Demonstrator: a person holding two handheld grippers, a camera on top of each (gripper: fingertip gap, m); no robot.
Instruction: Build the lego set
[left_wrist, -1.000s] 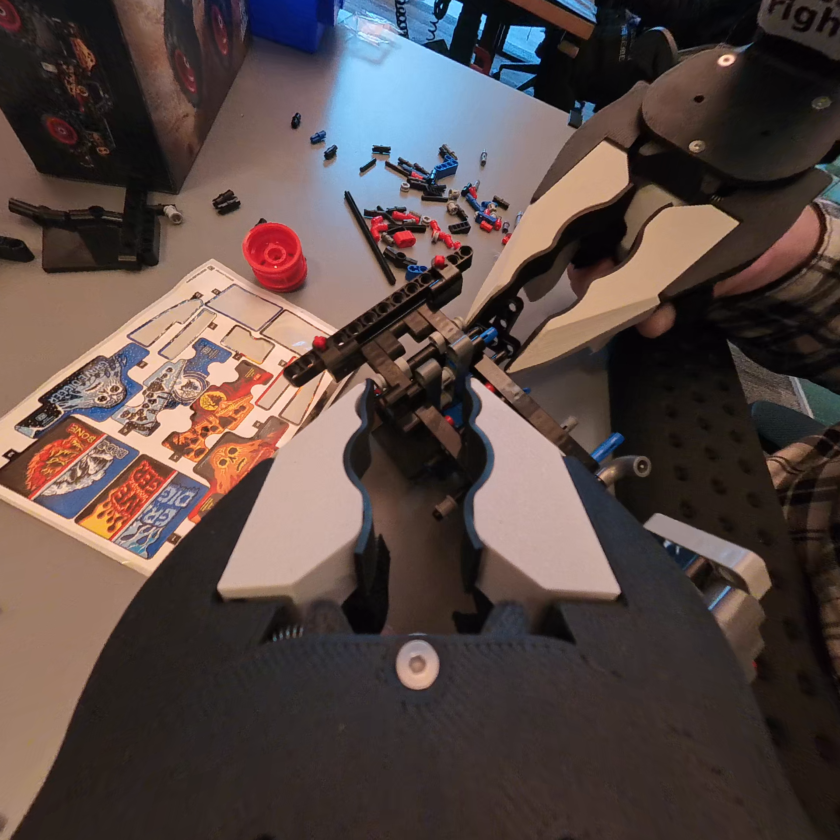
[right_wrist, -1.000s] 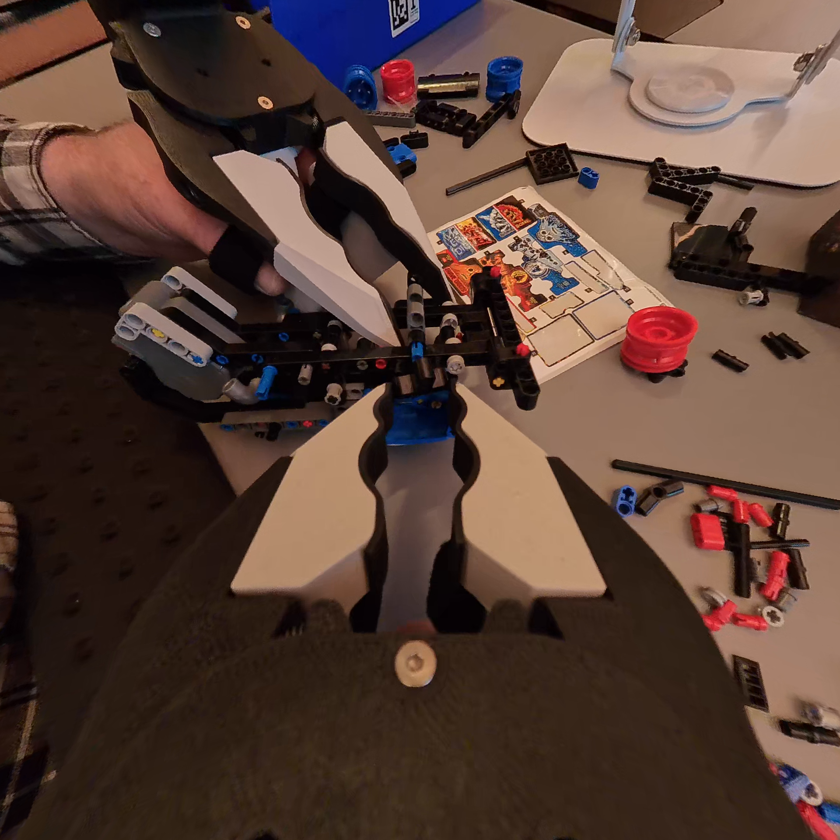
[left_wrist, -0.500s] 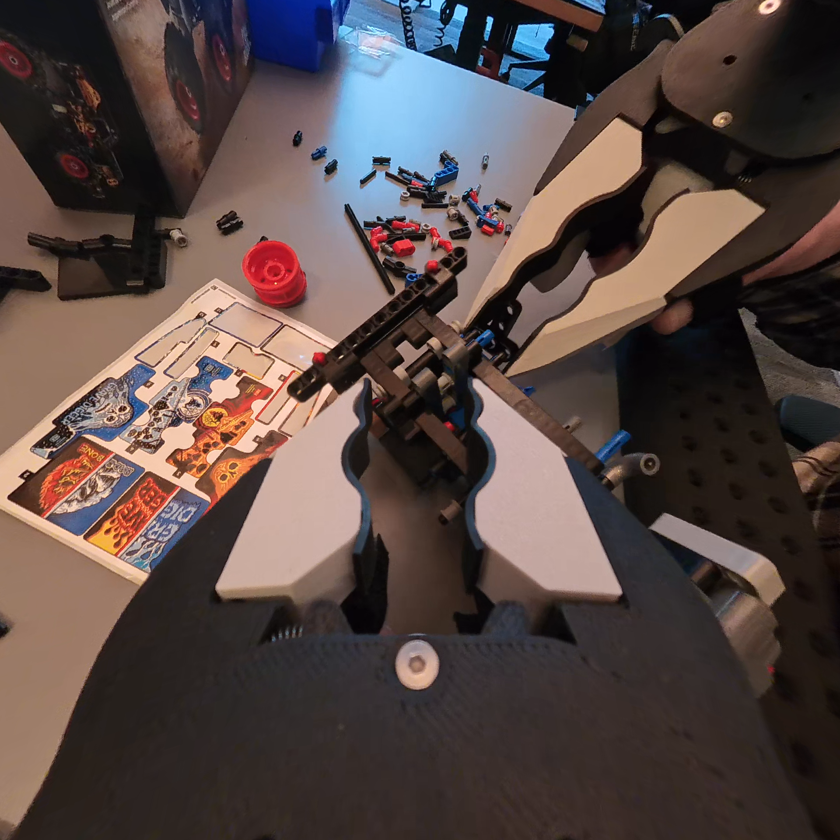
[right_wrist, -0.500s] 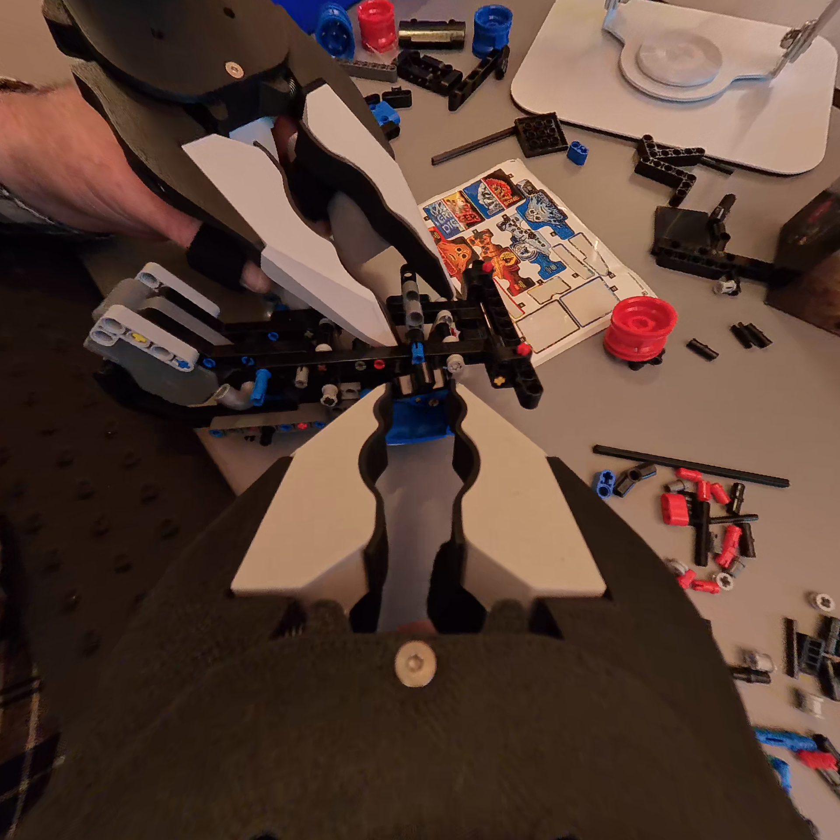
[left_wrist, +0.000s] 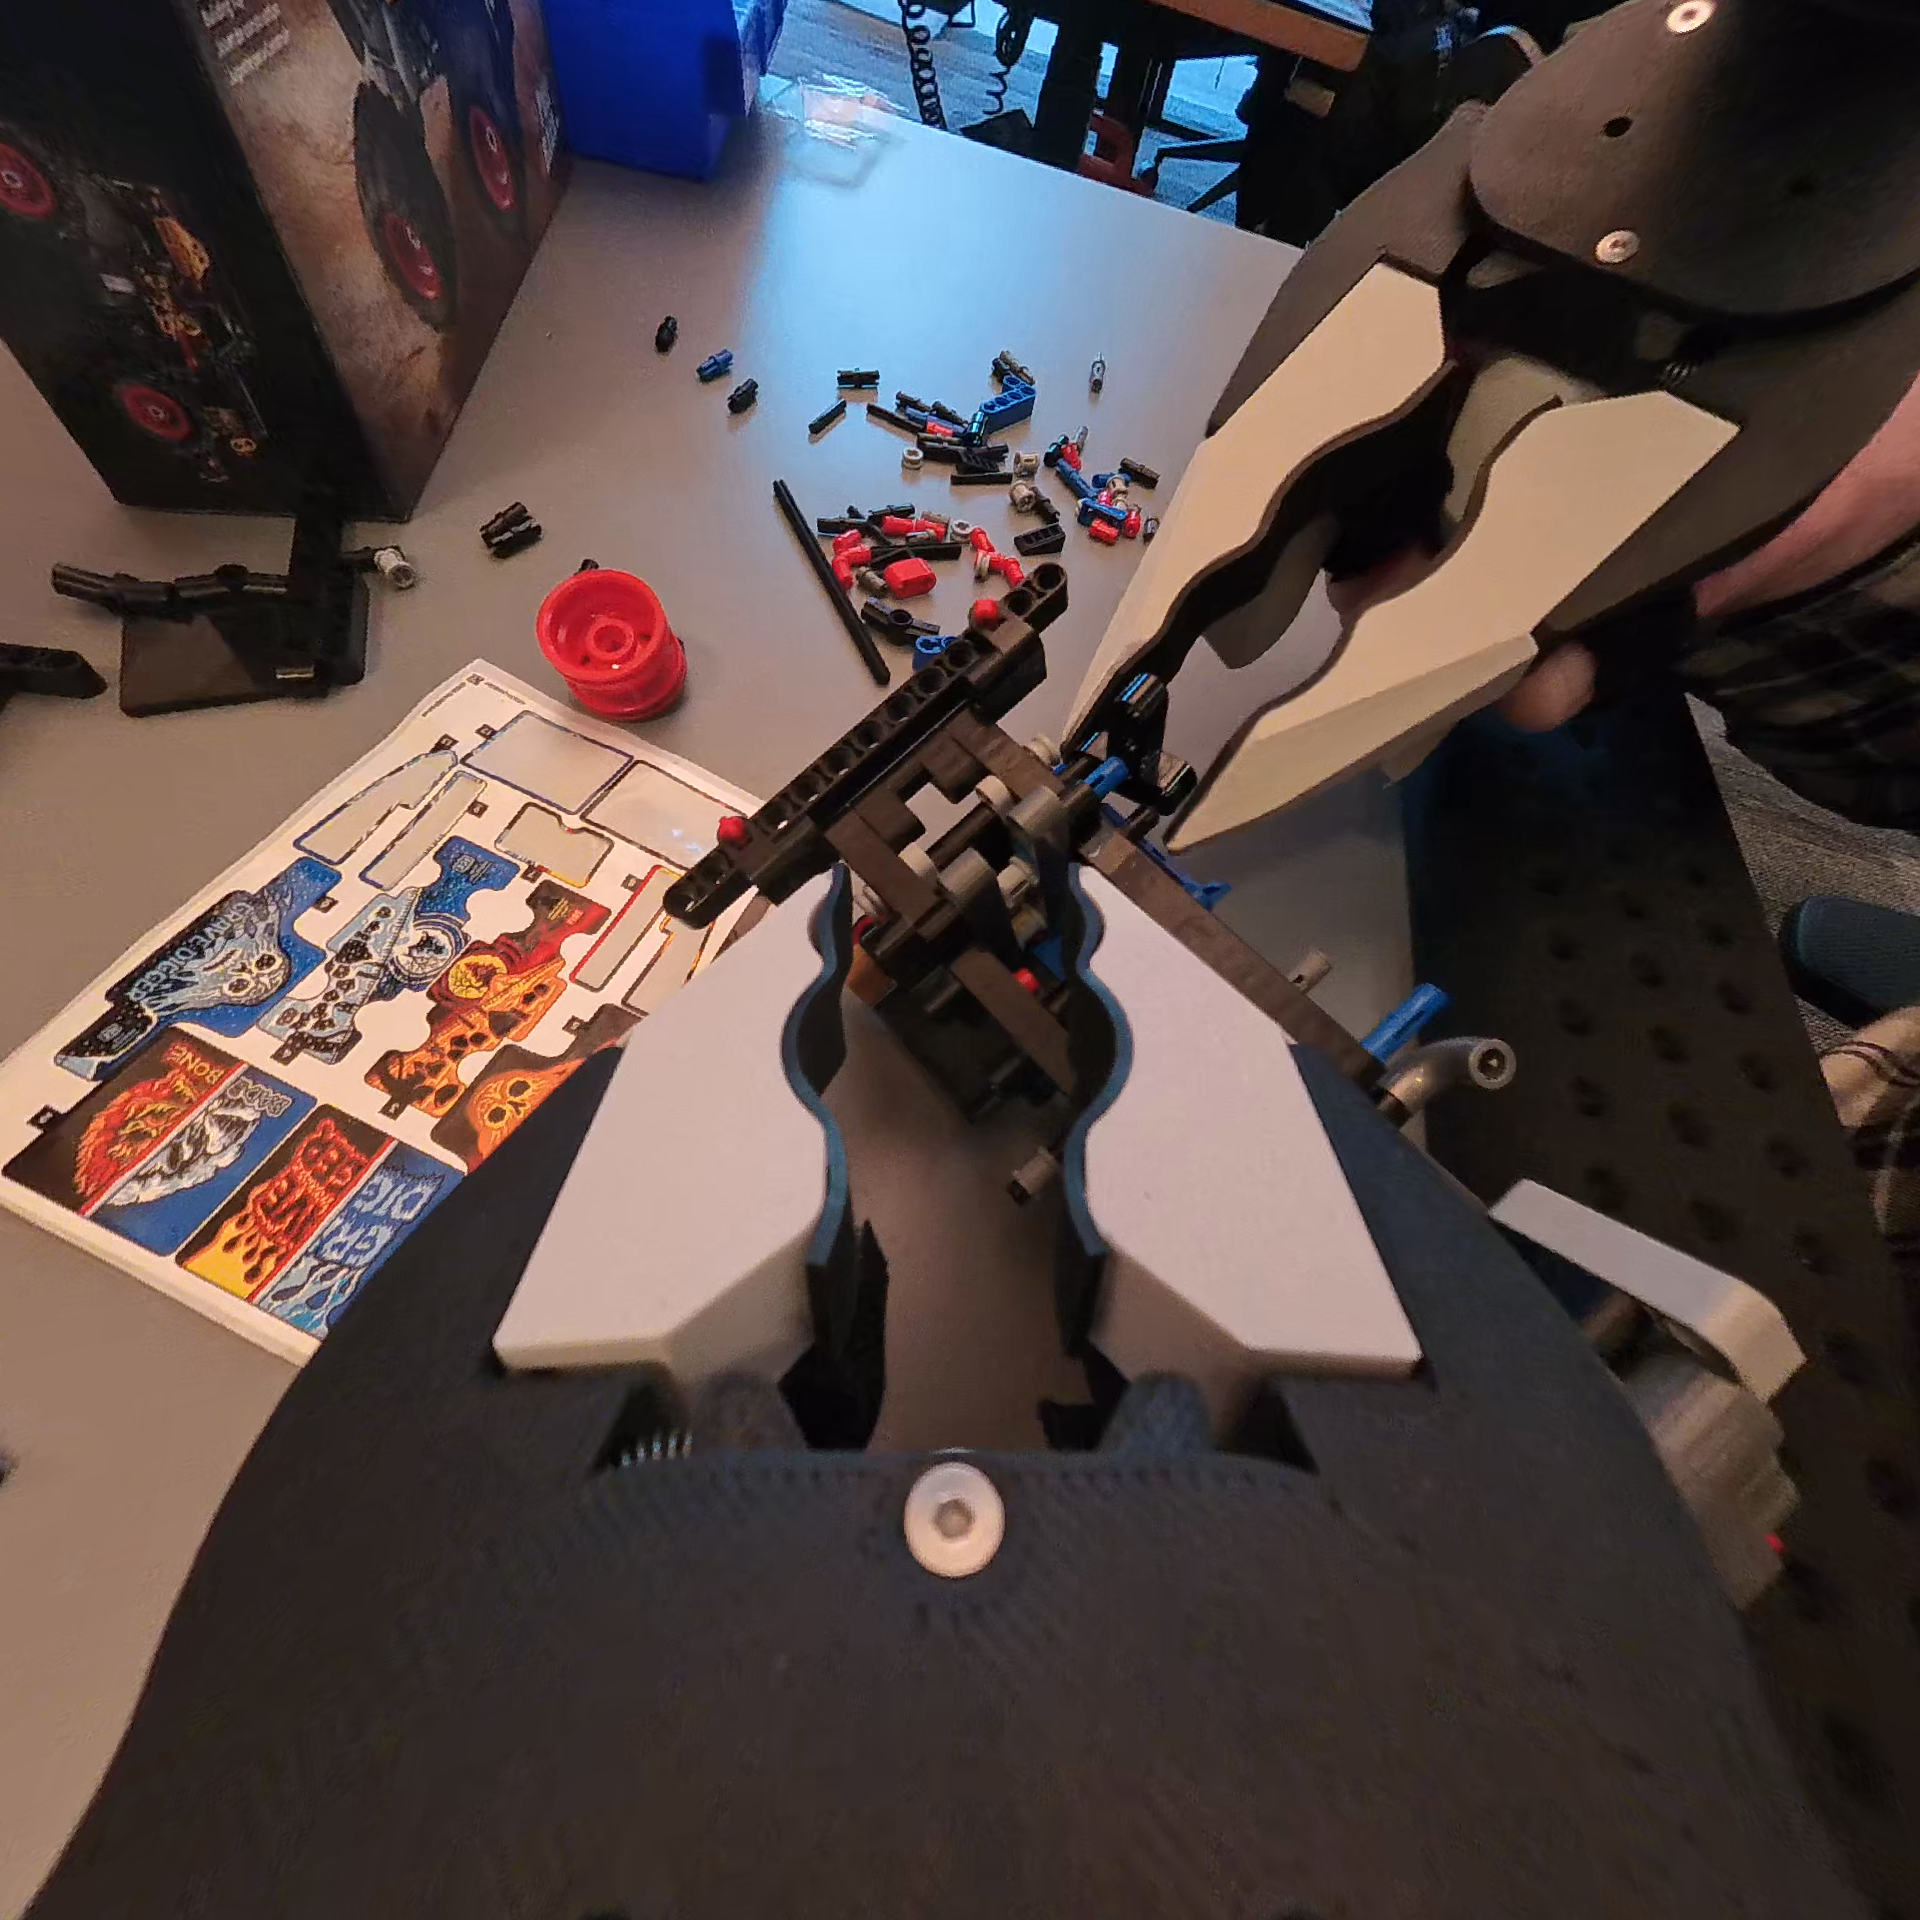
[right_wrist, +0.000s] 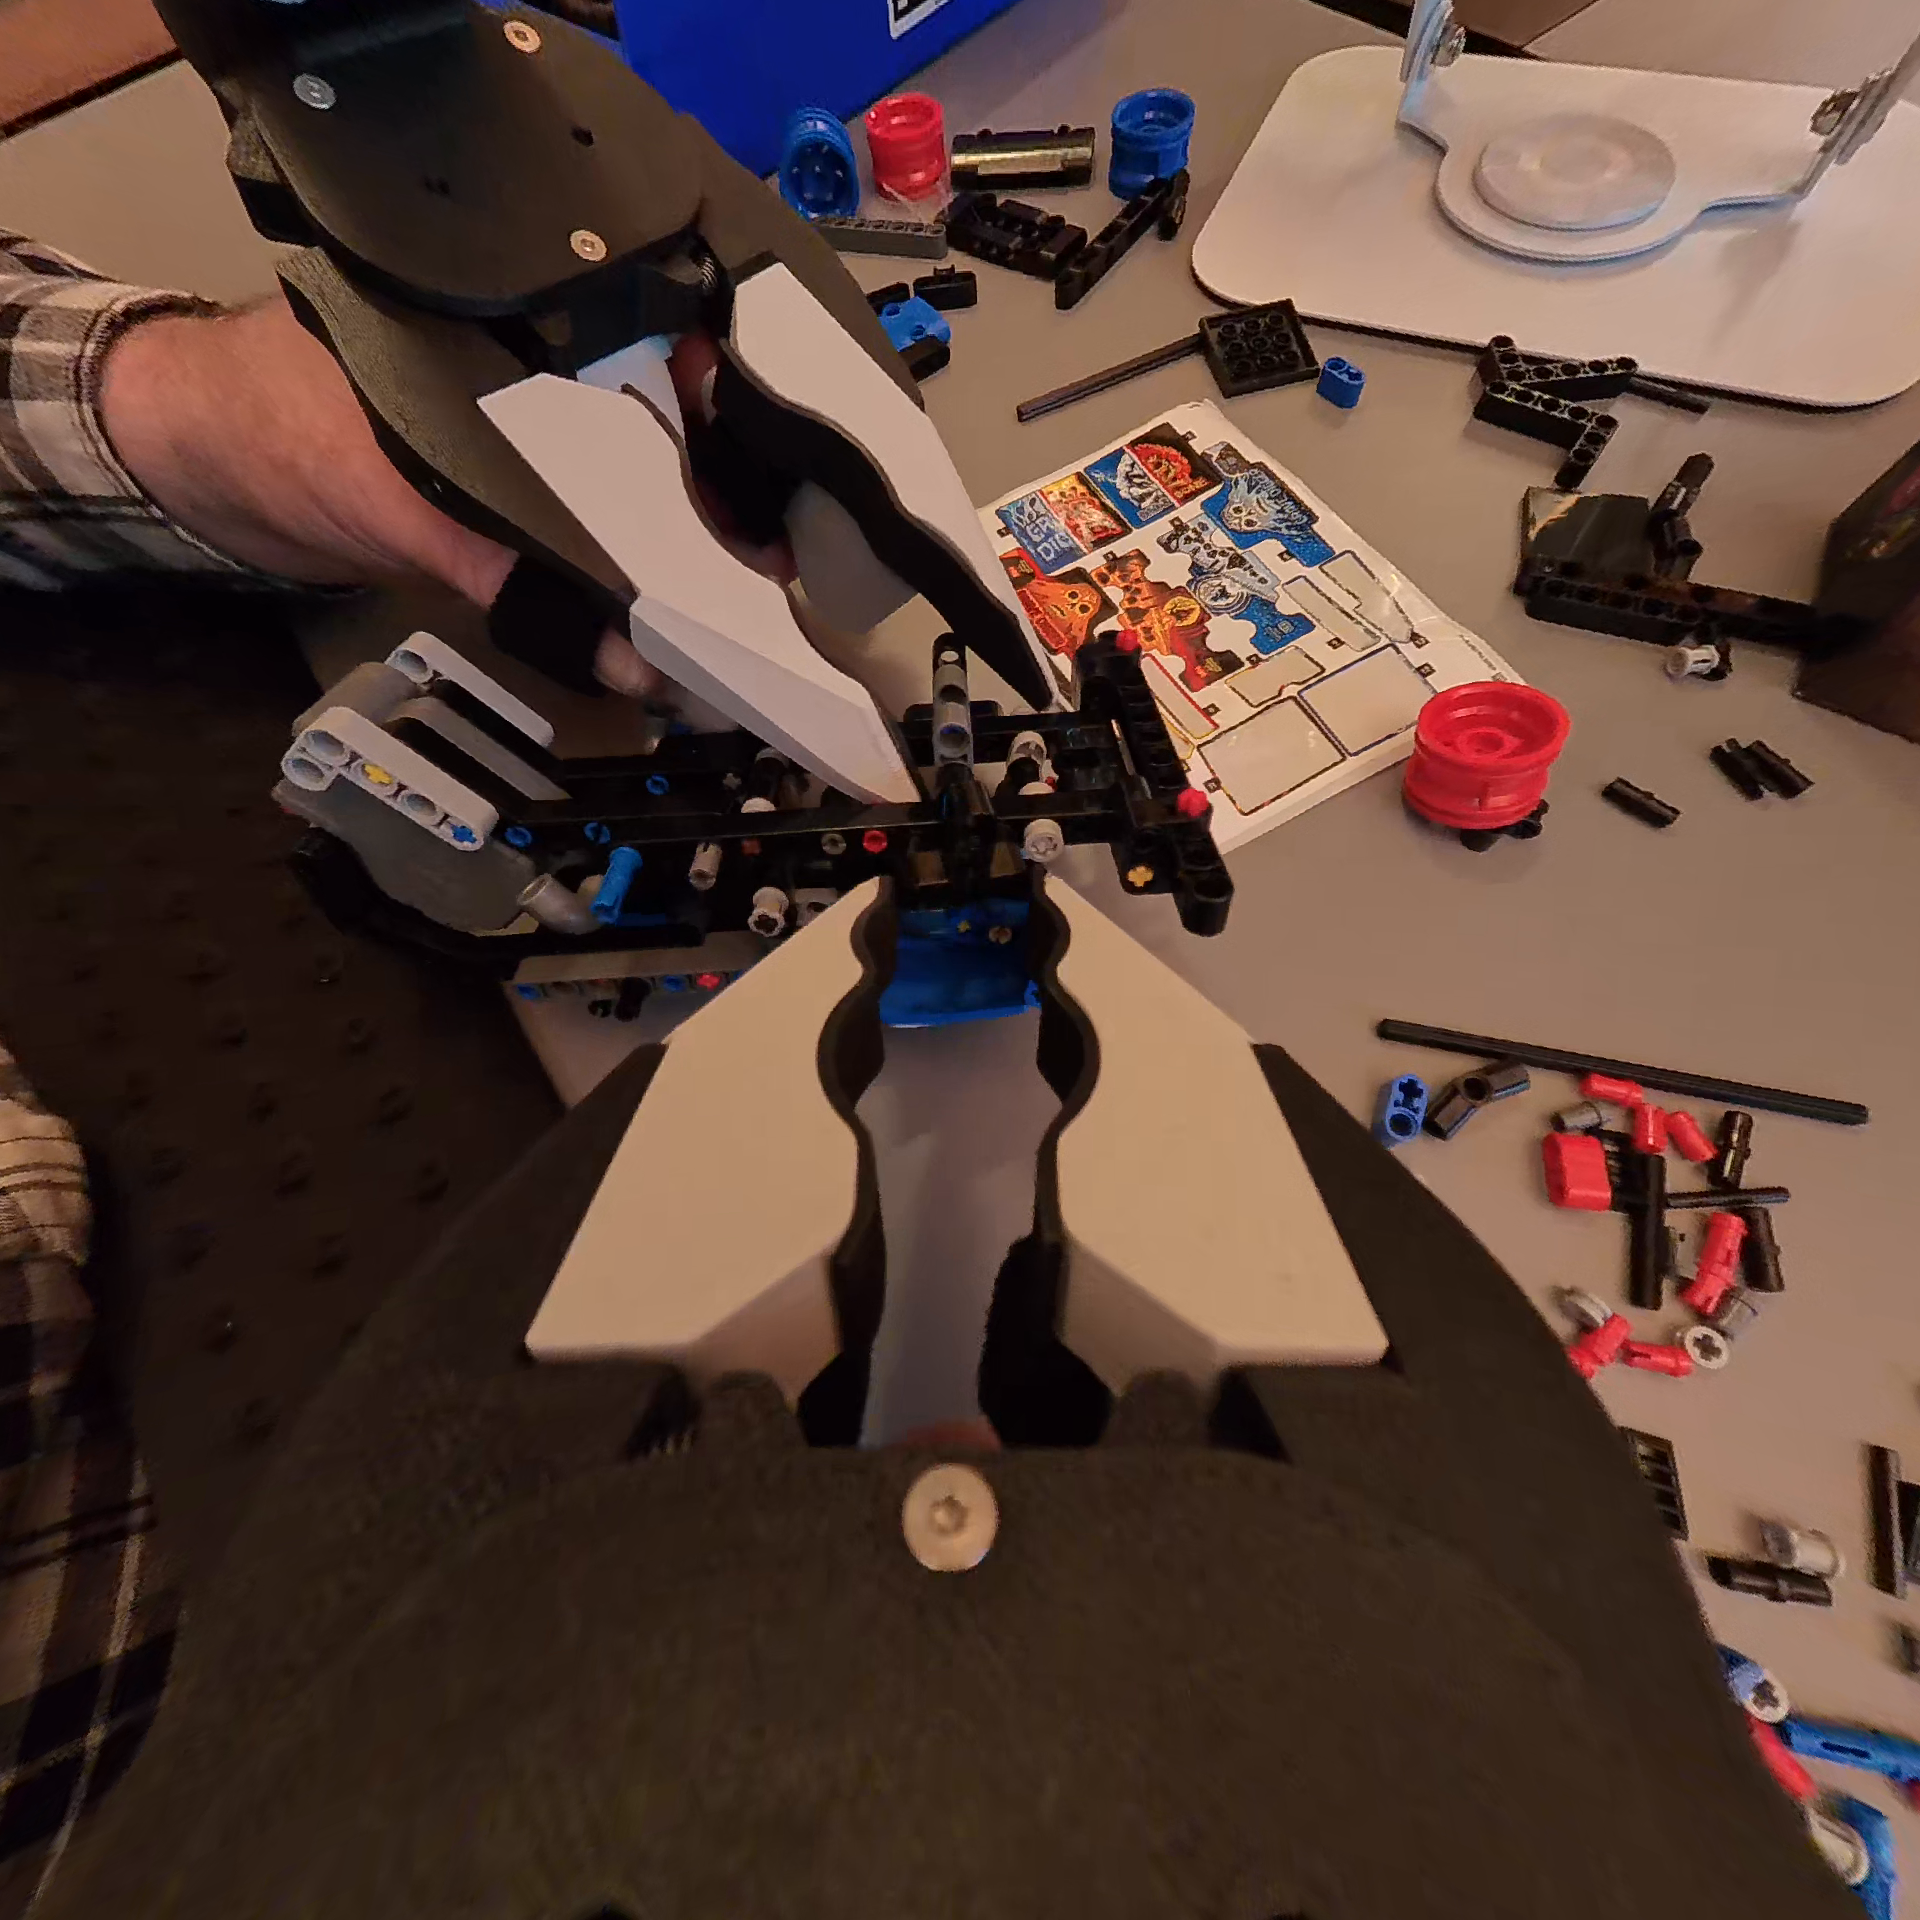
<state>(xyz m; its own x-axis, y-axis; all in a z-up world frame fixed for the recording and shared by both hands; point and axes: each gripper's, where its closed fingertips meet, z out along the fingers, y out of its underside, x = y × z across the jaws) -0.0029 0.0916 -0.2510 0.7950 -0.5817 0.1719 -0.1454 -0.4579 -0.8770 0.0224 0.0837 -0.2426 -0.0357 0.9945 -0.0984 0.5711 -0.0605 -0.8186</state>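
A long black Lego chassis (left_wrist: 914, 748) with grey, blue and red pins is held above the table edge by both grippers. My left gripper (left_wrist: 956, 914) is shut on its middle block; it also shows in the right wrist view (right_wrist: 971, 743), coming in from the upper left. My right gripper (right_wrist: 961, 904) is shut on the chassis (right_wrist: 727, 831) at a blue piece (right_wrist: 956, 977) on its near side. In the left wrist view the right gripper (left_wrist: 1132, 774) reaches in from the upper right. A grey beam end (right_wrist: 384, 758) sticks out on the left.
A sticker sheet (left_wrist: 312, 987) lies on the grey table, with a red wheel hub (left_wrist: 611, 644) beside it. Loose small parts (right_wrist: 1652, 1216) and a black axle (right_wrist: 1621, 1070) lie to the right. The set's box (left_wrist: 208, 208) and a white stand base (right_wrist: 1558, 208) stand farther back. A black perforated mat (right_wrist: 208, 1039) lies on the left. My left and right fingertips are right by each other. The red wheel hub (left_wrist: 611, 644) sits 10 cm or so from the ends of my left fingers. Seen from the right wrist view (right_wrist: 1459, 727) as well.
Both grippers keep their hold on the chassis. The chassis and both grippers have shifted slightly over the table; nothing was let go or picked up.
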